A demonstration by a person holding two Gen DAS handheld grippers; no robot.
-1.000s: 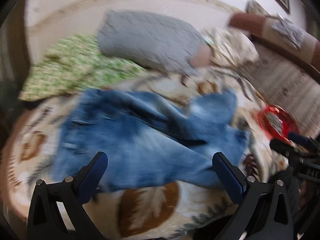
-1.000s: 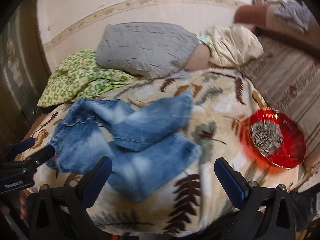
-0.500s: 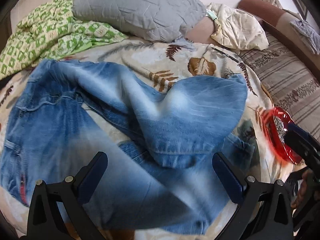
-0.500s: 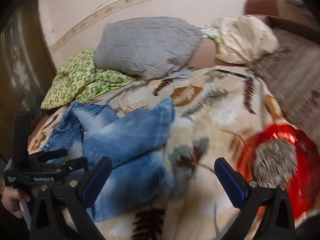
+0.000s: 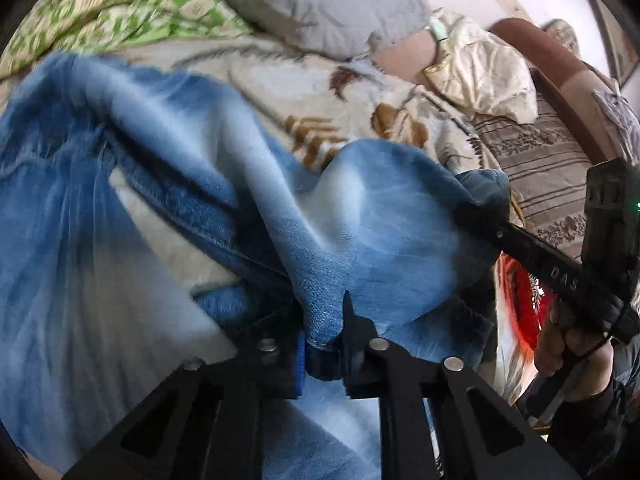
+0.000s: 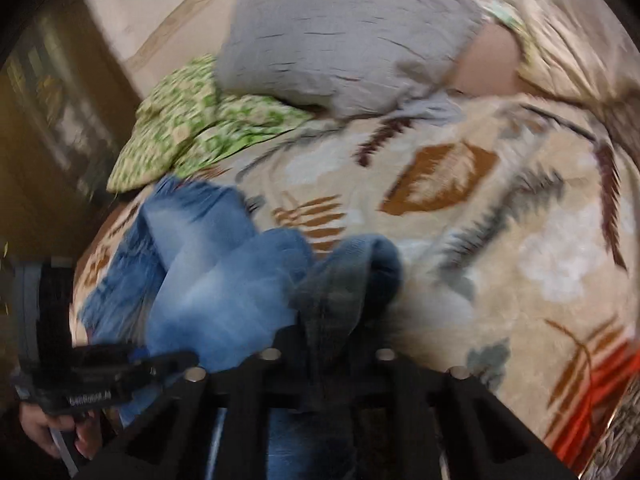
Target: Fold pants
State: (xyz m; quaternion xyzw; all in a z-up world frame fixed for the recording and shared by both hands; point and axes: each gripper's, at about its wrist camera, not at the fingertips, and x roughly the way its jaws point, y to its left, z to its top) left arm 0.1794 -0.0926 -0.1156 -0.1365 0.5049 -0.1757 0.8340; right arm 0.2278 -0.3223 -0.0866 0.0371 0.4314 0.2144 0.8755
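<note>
Pants (image 5: 360, 216) hems pinched: left hand-held gripper (image 5: 322, 344) clamped; right hand-held gripper (image 6: 326, 344) seemingly likewise, both angled downward.

Soft, even daylight fills both views, without harsh shadows or glare. Motion blur smears the right wrist view especially. Fisheye curvature bends everything toward dark, vignetted corners.

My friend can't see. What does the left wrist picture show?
The left gripper is shut on the hem of blue jeans lying on a leaf-patterned blanket. The right gripper pinches the jeans too; a grey pillow lies behind.
</note>
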